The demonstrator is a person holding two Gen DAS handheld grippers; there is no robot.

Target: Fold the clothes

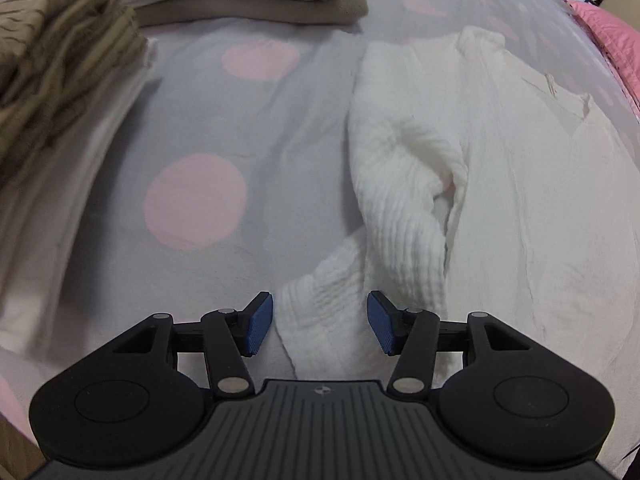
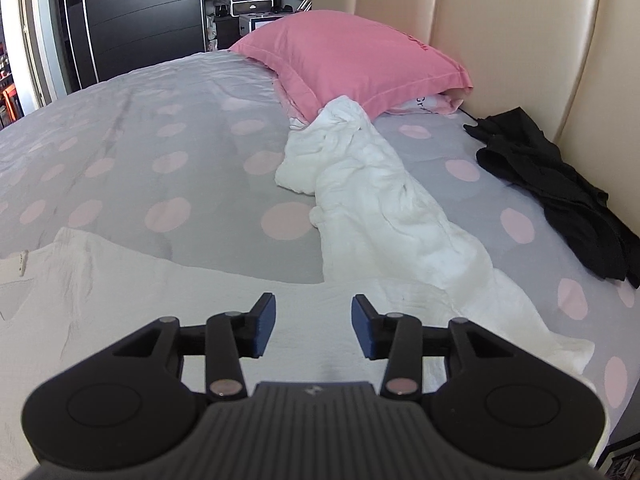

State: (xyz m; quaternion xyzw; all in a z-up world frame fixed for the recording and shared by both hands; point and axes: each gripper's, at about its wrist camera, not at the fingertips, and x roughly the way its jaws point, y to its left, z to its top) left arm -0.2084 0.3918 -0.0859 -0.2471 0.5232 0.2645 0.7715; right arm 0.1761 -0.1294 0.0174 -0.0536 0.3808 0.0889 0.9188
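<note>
Left gripper (image 1: 320,322) jaws apart over sleeve end of white garment (image 1: 460,184) spread on spotted bedsheet (image 1: 200,120); right gripper (image 2: 313,326) jaws apart above same garment, nothing held

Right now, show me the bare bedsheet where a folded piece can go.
Free: the dotted sheet between the folded stacks and the white shirt. Crowded: near the pink pillow, where the crumpled white garment and black garment lie.
</note>
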